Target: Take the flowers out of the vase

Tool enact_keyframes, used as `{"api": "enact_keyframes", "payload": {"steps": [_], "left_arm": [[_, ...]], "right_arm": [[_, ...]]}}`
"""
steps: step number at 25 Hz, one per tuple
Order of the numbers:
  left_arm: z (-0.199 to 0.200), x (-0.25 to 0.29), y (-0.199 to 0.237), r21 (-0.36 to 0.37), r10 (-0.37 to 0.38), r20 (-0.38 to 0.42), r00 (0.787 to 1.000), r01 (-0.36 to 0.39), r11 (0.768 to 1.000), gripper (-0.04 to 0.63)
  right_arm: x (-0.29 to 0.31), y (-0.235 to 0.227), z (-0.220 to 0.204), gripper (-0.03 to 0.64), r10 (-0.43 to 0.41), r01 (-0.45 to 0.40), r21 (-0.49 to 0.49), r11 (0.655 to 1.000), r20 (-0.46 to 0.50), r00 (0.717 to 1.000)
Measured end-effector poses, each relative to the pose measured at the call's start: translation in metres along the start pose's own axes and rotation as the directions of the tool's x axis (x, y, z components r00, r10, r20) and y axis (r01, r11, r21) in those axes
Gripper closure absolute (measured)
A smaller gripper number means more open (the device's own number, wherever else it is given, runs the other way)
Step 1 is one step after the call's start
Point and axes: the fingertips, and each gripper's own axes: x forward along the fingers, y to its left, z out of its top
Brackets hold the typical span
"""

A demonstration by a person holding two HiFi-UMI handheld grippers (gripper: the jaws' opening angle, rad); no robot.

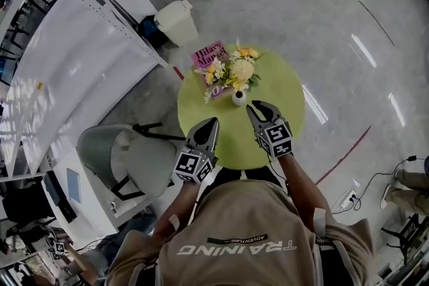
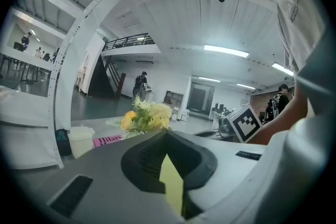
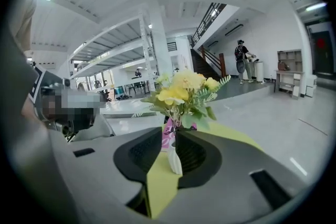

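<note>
A round green table filled the middle of the head view, with a grey chair at its lower left and a white bin beyond its upper left edge. The left gripper hung over the table's lower left rim, its jaws together and nothing between them. The right gripper was over the table just right of centre, its jaws apart and gripping nothing. In the right gripper view the vase stood in line with the gap, and the pads were clear of it. A pink book lay at the table's upper left rim. The yellow and white flowers were in the small white vase, which stood upright beside the book, just up-left of the right gripper's tips.
</note>
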Motion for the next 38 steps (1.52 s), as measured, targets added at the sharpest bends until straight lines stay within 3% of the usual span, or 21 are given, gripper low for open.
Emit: {"api": "enact_keyframes", "payload": {"steps": [3,11,25,38], "left_arm": [[-0.005,0.000,0.003,-0.014,-0.021,-0.009,1.000,0.021,1.000,0.594],[-0.017,-0.010,0.018,-0.035,-0.034,-0.036,0.999,0.033,0.999,0.594],[-0.027,-0.011,0.049,-0.050,-0.020,-0.065,0.998,0.016,0.999,0.594],[-0.034,-0.020,0.058,-0.059,-0.003,-0.068,0.998,-0.001,0.998,0.594]], "right_arm": [[0.017,-0.003,-0.005,0.479,-0.013,0.013,0.010,1.000,-0.016,1.000],[0.068,-0.019,-0.022,0.479,-0.043,0.046,0.052,0.998,-0.065,0.997],[0.116,-0.022,-0.022,0.479,-0.041,0.046,0.035,0.998,-0.110,0.993],[0.110,-0.016,-0.001,0.552,-0.031,0.031,-0.015,0.999,-0.041,0.999]]}}
